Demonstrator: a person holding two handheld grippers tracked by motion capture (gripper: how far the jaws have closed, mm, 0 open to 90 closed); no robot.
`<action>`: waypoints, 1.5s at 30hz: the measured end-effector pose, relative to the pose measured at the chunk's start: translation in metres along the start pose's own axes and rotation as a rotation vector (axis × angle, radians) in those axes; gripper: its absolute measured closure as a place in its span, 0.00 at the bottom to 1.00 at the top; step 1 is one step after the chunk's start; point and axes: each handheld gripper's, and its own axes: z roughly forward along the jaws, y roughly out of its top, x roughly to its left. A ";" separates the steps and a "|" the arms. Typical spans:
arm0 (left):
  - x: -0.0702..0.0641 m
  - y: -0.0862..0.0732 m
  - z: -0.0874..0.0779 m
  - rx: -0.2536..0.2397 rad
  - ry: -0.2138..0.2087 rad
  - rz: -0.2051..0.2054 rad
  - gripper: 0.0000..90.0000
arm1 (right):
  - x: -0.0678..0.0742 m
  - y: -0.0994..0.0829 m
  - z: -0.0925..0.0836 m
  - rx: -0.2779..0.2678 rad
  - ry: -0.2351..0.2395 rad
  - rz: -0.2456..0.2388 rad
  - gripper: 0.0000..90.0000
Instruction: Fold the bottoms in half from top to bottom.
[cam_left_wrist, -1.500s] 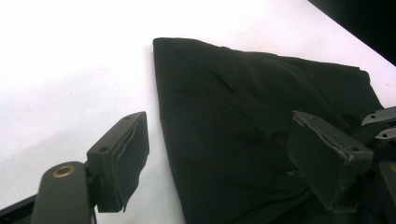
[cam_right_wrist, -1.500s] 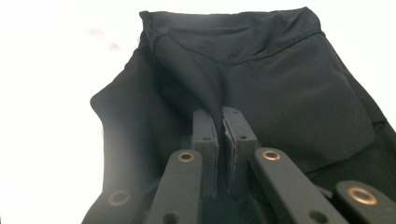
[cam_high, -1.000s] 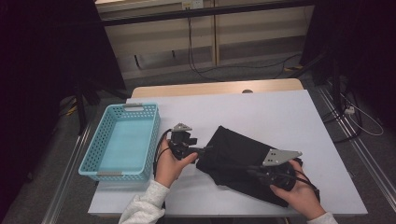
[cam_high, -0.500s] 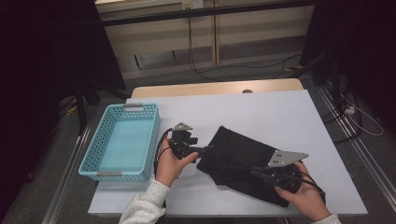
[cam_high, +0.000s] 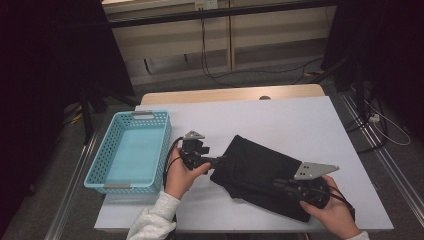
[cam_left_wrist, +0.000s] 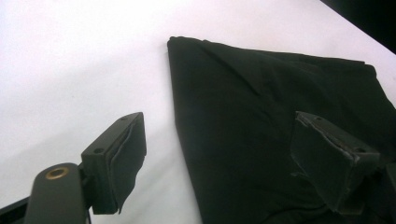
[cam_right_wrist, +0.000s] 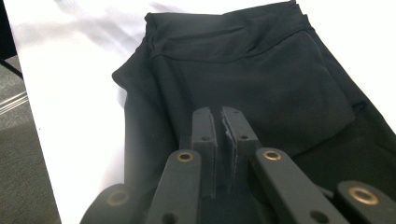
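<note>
At the left of the white surface (cam_high: 280, 120) stands a light blue basket (cam_high: 131, 152), seen from the high view. Just right of it, the left gripper (cam_high: 220, 161) points at the near-left edge of a folded black garment (cam_high: 265, 172) lying across the middle of the surface toward the near right. The left gripper view adds what the high view cannot resolve: its jaws stand released and wide apart, one over bare surface, the other over the cloth, with the garment's left edge (cam_left_wrist: 280, 121) running between them and no pad pressing on it. At the garment's near-right end, the right gripper (cam_high: 275, 183) lies low over the fabric. The right gripper view shows its jaws clenched almost together above the cloth (cam_right_wrist: 243, 70); whether a fold is pinched between them cannot be told.
</note>
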 end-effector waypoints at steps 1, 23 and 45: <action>0.000 0.000 0.000 0.001 0.001 0.000 0.21 | 0.000 0.000 0.001 0.001 -0.002 0.004 0.92; 0.002 -0.002 0.002 0.017 0.009 0.005 0.21 | -0.066 0.012 0.054 0.097 -0.223 0.109 0.76; 0.005 -0.004 0.003 0.029 0.020 0.003 0.21 | -0.082 0.029 0.073 0.100 -0.211 0.133 0.78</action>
